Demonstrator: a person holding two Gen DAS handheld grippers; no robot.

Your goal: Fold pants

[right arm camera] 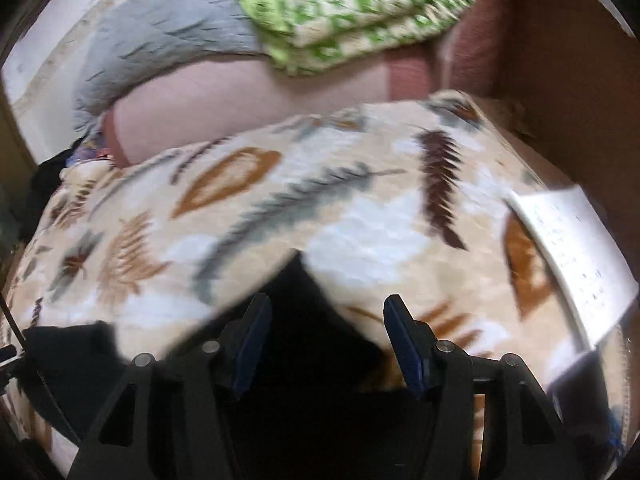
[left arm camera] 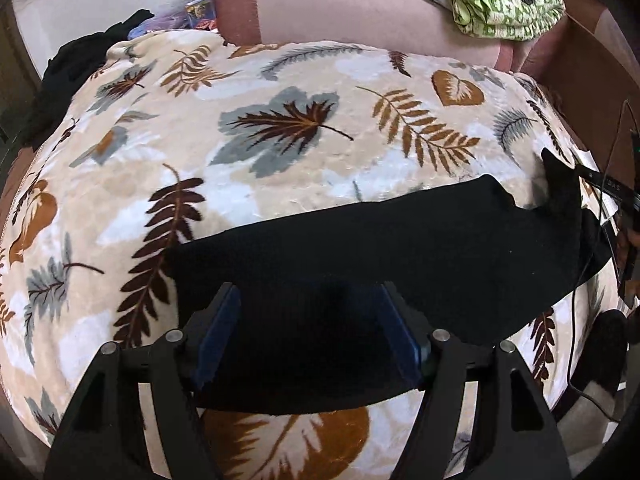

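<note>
Black pants (left arm camera: 360, 248) lie flat across the near side of a leaf-patterned blanket (left arm camera: 280, 128). My left gripper (left arm camera: 306, 300) is open, its blue-padded jaws wide apart above the pants' near part. At the far right of the left wrist view a corner of the pants (left arm camera: 560, 184) stands raised beside the other tool. In the blurred right wrist view the pants (right arm camera: 312, 340) show as a dark mass under my right gripper (right arm camera: 326, 312), which is open with nothing between its jaws.
A pink pillow (left arm camera: 360, 8), a grey quilt (right arm camera: 160, 40) and a green patterned cloth (left arm camera: 508, 0) lie at the far end. A white paper sheet (right arm camera: 572, 252) lies on the blanket at right. A dark garment (left arm camera: 80, 64) sits far left. A brown board (right arm camera: 560, 80) borders the right side.
</note>
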